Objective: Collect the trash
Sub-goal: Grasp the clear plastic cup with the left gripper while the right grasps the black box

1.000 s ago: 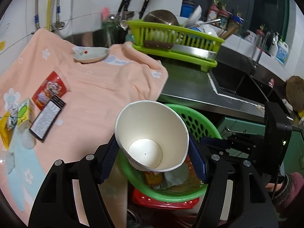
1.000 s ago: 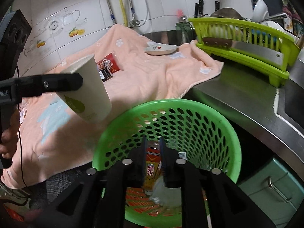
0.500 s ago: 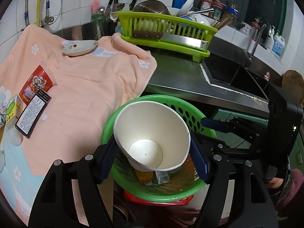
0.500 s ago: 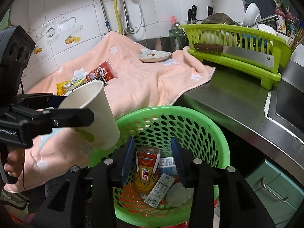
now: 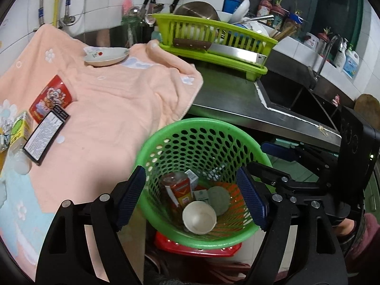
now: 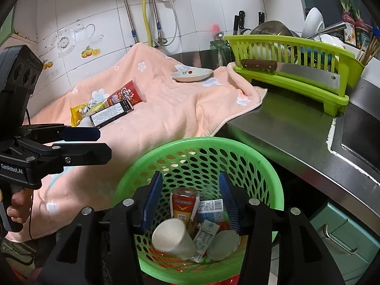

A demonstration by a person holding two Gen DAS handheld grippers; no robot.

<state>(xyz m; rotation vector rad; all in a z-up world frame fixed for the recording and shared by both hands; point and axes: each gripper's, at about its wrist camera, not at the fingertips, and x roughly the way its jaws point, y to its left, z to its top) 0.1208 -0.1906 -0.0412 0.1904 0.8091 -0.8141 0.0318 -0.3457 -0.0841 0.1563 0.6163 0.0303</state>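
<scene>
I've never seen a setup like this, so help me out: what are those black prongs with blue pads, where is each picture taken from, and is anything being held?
There is no robot here. A person holds a black two-finger tool in each hand, and each tool carries a camera looking along its fingers. One picture comes from the left gripper, the other from the right gripper.

Both hang over a green basket holding a paper cup, a red can and wrappers. Neither gripper holds anything; both sets of jaws are opening, with nothing between them.

On the peach towel lie a red packet, a black box and a small dish.
</scene>
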